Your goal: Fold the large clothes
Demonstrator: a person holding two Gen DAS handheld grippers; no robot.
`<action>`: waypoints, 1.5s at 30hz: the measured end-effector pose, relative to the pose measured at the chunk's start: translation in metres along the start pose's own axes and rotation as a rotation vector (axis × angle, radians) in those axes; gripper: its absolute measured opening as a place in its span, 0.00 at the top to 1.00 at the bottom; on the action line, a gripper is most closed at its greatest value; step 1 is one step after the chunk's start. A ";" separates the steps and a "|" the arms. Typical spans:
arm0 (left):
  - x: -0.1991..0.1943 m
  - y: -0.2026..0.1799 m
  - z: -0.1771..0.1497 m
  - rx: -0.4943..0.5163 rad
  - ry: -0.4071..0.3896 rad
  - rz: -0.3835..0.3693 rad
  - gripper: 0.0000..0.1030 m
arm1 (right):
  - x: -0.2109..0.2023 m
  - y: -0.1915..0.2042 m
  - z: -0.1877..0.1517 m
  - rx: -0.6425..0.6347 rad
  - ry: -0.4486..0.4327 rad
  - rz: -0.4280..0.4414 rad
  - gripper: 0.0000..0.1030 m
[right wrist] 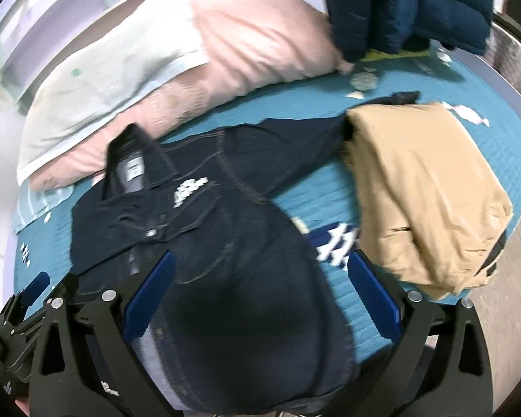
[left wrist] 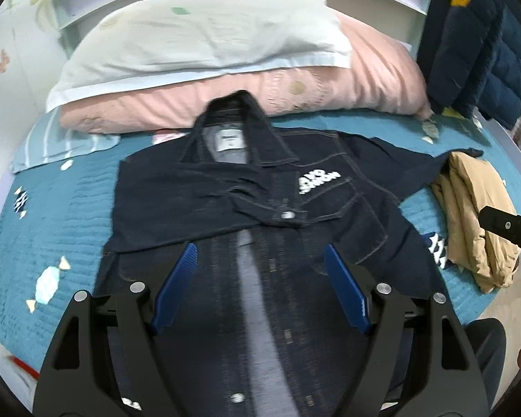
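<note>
— So, largest first?
— Teal quilted bedspread, candy print, under everything.
— On it?
— Dark denim jacket, laid flat front-up in the middle of the bedspread, collar toward the pillows, front open down the centre, pale lining showing. White lettering on one chest pocket. One sleeve folded across the chest; the other stretched out sideways toward the tan garment.
— Beyond the jacket's collar?
— Pink pillow, touching or nearly touching the collar; cannot tell which. White pillow stacked on top of the pink one.
— Beside the jacket?
— Folded tan garment, just beside the outstretched sleeve, at the bedspread's edge. Navy puffer jacket hanging farther back, beyond the tan garment.
— Grippers?
— Left gripper over the jacket's lower front, blue pads spread wide, nothing clamped between them. Right gripper over the jacket's side nearest the tan garment, likewise spread wide, empty; pads apart above denim and bedspread.
— Contact with the fabric?
— Cannot tell; blurred.
</note>
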State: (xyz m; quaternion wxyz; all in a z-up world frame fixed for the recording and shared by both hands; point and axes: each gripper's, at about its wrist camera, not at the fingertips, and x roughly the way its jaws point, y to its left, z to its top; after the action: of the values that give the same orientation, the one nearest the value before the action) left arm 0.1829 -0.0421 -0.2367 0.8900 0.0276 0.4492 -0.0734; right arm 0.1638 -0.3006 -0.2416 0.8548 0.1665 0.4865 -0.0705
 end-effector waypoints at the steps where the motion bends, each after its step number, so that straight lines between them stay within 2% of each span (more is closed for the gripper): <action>1: 0.004 -0.008 0.002 0.012 0.006 -0.008 0.25 | 0.003 -0.011 0.003 0.019 0.004 -0.013 0.07; 12: 0.068 -0.086 0.030 0.095 0.073 -0.070 0.25 | 0.033 -0.101 0.054 0.124 0.015 -0.095 0.07; 23: 0.132 -0.123 0.080 0.091 0.112 -0.144 0.27 | 0.076 -0.161 0.144 0.196 -0.002 -0.091 0.07; 25: 0.141 -0.124 0.089 0.076 0.121 -0.155 0.45 | 0.085 -0.167 0.162 0.202 0.001 -0.095 0.07; 26: 0.146 -0.124 0.093 0.066 0.128 -0.160 0.47 | 0.089 -0.170 0.170 0.206 0.002 -0.086 0.07; 27: 0.154 -0.122 0.099 0.042 0.143 -0.177 0.56 | 0.093 -0.173 0.178 0.217 0.004 -0.072 0.07; 28: 0.160 -0.121 0.103 0.023 0.158 -0.194 0.70 | 0.099 -0.179 0.188 0.242 0.009 -0.054 0.07; 31: 0.179 -0.117 0.113 -0.032 0.193 -0.218 0.89 | 0.114 -0.190 0.205 0.317 0.041 0.001 0.07; 33: 0.189 -0.116 0.115 -0.043 0.200 -0.218 0.97 | 0.126 -0.195 0.212 0.344 0.069 0.025 0.13; 35: 0.200 -0.116 0.115 -0.035 0.203 -0.202 0.97 | 0.138 -0.196 0.217 0.350 0.121 -0.029 0.23; 40: 0.225 -0.120 0.106 -0.015 0.233 -0.180 0.99 | 0.165 -0.193 0.215 0.342 0.177 -0.082 0.26; 42: 0.236 -0.120 0.101 -0.010 0.246 -0.174 1.00 | 0.178 -0.192 0.216 0.327 0.193 -0.128 0.37; 44: 0.244 -0.121 0.096 -0.005 0.255 -0.166 1.00 | 0.188 -0.189 0.216 0.295 0.198 -0.187 0.59; 45: 0.249 -0.121 0.093 -0.006 0.260 -0.167 1.00 | 0.190 -0.188 0.214 0.281 0.199 -0.200 0.66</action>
State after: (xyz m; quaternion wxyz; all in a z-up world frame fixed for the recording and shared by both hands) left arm 0.3840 -0.1988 -0.3791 0.8151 -0.0033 0.5617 -0.1417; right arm 0.3825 -0.5438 -0.3438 0.7596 0.2410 0.5681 -0.2055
